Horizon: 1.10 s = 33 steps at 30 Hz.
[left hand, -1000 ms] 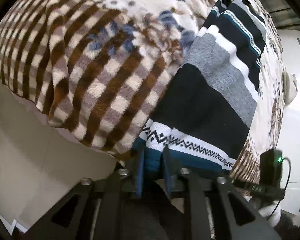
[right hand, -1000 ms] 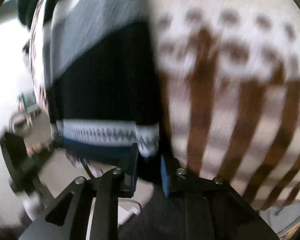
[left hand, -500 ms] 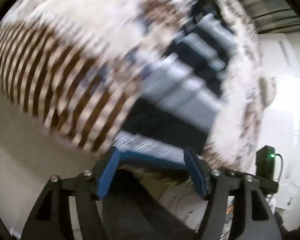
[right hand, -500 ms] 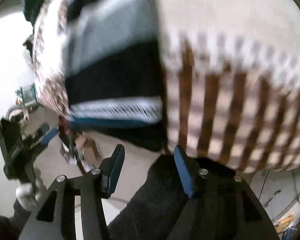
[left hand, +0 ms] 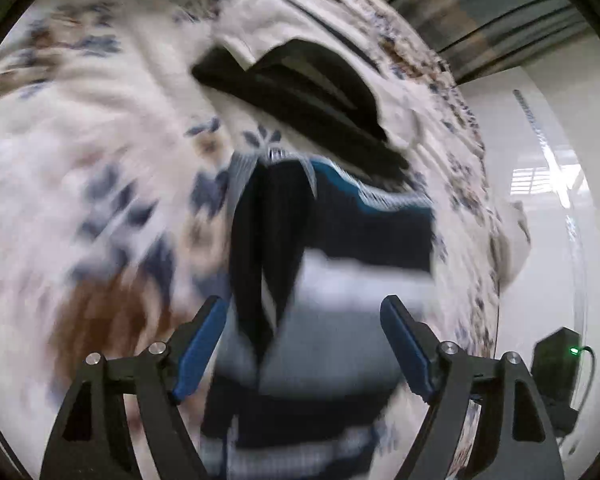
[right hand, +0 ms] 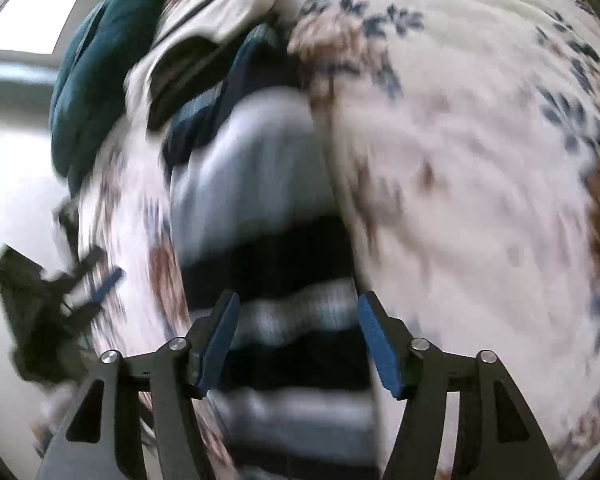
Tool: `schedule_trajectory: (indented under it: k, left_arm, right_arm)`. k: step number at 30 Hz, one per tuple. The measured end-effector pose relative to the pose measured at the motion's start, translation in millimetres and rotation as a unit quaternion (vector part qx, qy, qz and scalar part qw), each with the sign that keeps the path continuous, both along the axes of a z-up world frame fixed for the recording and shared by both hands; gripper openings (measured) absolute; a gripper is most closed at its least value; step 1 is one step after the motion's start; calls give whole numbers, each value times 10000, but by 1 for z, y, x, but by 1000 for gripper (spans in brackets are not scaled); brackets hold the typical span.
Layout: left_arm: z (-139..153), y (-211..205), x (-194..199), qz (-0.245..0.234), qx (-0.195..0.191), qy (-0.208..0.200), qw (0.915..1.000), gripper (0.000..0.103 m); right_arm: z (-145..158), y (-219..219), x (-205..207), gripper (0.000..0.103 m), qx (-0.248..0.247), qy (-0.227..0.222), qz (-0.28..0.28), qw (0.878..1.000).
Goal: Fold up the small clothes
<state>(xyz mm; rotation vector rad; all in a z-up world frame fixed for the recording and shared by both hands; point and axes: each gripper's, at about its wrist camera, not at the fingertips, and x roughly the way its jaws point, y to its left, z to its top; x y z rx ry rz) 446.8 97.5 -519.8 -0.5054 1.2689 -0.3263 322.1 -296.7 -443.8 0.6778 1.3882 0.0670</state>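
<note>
Item one: the striped sweater (left hand: 340,280), bands of black, grey, white and teal with a patterned trim. We find it lying on the blanket (left hand: 100,140), a fleece spread printed with blue and brown sprigs on cream. In the left wrist view the sweater runs from the near edge of the blanket up toward the middle, with one dark fold standing along its left side. Both views are smeared by motion, so we cannot make out finer detail of the knit.

Item two: the left tongs (left hand: 304,340). We record them standing wide, their blue pads either side of the sweater's grey band without pressing on it; the jaws have just been opening further.

Item three: the right tongs (right hand: 298,340). We record them partly apart, having just been closing a little, above the sweater's white and black bands (right hand: 280,280); the pads do not appear to grip the cloth.

Item four: a black and cream garment (left hand: 308,92), crumpled just beyond the sweater toward the far edge of the blanket.

Item five: a teal cushion-like bundle (right hand: 100,80) at the far left corner in the right wrist view.

Item six: a small black box with a green light (left hand: 556,364), past the blanket's right edge.
</note>
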Motion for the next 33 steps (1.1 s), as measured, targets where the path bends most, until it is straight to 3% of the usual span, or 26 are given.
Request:
schedule_trajectory:
  k: [3,4,5,7,10,12,13,14,19,22,26,29,30,31,33]
  left_arm:
    - [-36,-13,55,-206,19,122,9997,71]
    - [-40,-18,64,-315,117,100,9994,40]
    - [-40,-24,70,-476,337,1,9983,23]
    - [-32,-33,71,-803,593,-271,9946,15]
    - [-18,-27,62,-1006,559,-579,9917,13]
    - [-12,-16,63,-905,412,-641,9930,12]
    - [-7,-9,66,-816,289,-656,9941,12]
    - [-6,-5,72,-787,218,-666,9944,12]
    - [-36,-9,103,-932,301,-321,9947,12]
    - [-65,-11,119,-984,261,32,9948,13]
    - [-62,-14,121,-1229,133,140,9922,21]
    - [-44,-10,111,-1391,84,58,9902,52]
    - [-34,-4,101,-1388,-37,-25,9903,67]
    - [-29,0,94,-1361,-131,-61,9906,68]
    - [-23,8,71,-1312,-418,20,9905,68]
  right_arm:
    - [-18,2,59,41,37,-159,-139,9998]
    - [-23,5,72,41,13,-231,-132,9996]
    - [-27,7,86,44,-62,-262,-137,9995]
    - [-39,8,117,56,-7,-260,-228,9994]
    - [-67,11,146,57,143,-86,-294,9994]
    - [-81,11,157,53,186,163,-396,9989]
    - [-81,11,159,27,220,98,-420,9988]
    - [-82,13,164,12,156,65,-388,9991]
    - [-83,24,178,7,-235,22,-357,9991]
    - [-95,24,188,7,-506,165,-395,9978]
    - [-114,23,196,9,-566,578,-316,9962]
    - [-102,19,191,26,-397,575,-199,9974]
    - [-94,18,185,36,-351,499,-111,9981]
    - [-83,19,175,48,-284,369,-17,9989]
    - [-72,21,157,54,-186,240,97,9995]
